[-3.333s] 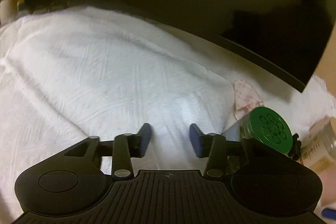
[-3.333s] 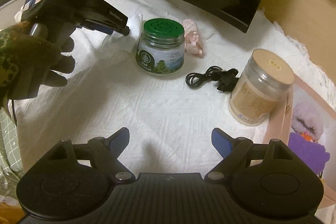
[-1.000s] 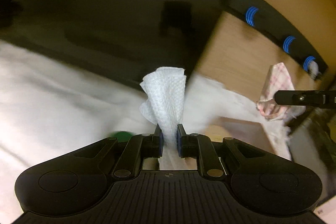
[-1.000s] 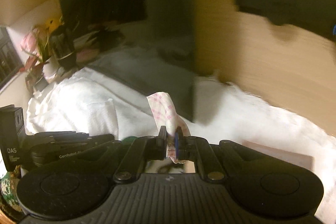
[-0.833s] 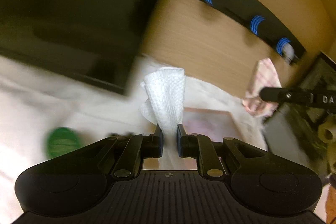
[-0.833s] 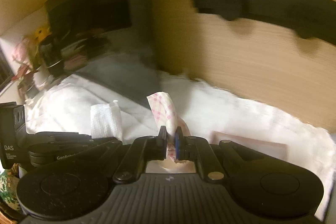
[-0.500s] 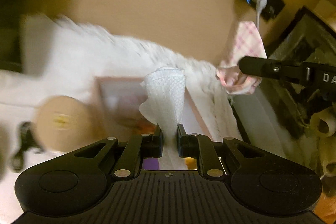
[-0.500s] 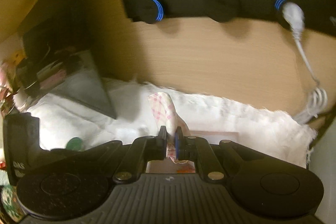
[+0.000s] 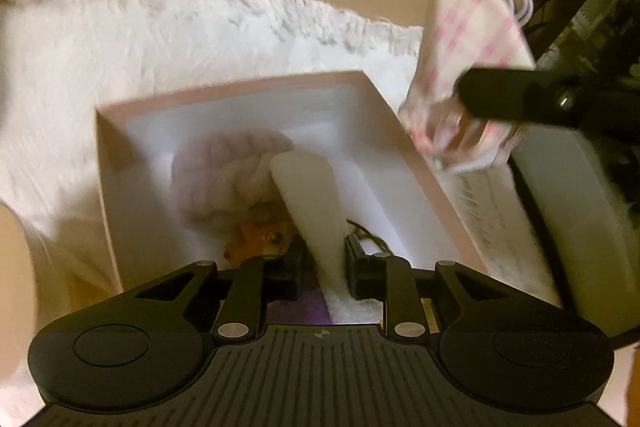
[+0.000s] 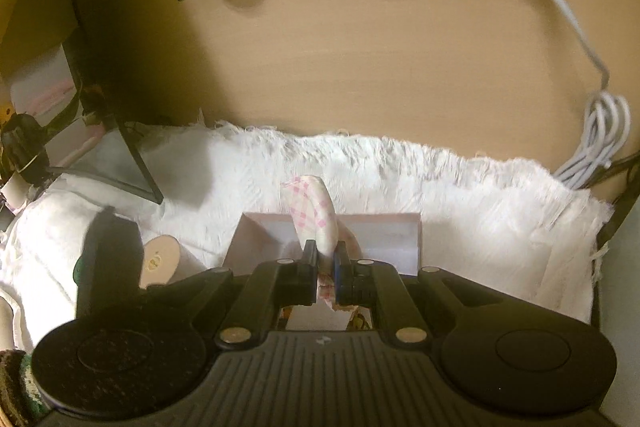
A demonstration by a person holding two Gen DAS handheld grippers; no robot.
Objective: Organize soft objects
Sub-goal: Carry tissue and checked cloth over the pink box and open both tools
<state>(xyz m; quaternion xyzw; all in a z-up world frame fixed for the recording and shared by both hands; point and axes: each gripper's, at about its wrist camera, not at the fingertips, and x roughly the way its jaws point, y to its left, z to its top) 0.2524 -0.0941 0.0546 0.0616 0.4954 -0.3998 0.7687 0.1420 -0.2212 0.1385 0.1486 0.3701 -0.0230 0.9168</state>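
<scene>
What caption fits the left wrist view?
Left gripper opening around white cloth over pink box.

wrist views over shared box [image 9: 256, 89]

Surface covered by a white fringed cloth [image 10: 460, 195], its frayed edge against the tan wood back panel [image 10: 380, 59]. Directly on cloth — an open pink-rimmed box [image 9: 240, 85], a tan-lidded jar [image 10: 158, 259] just beside its left, a dark monitor base [image 10: 132, 163] further left.
</scene>
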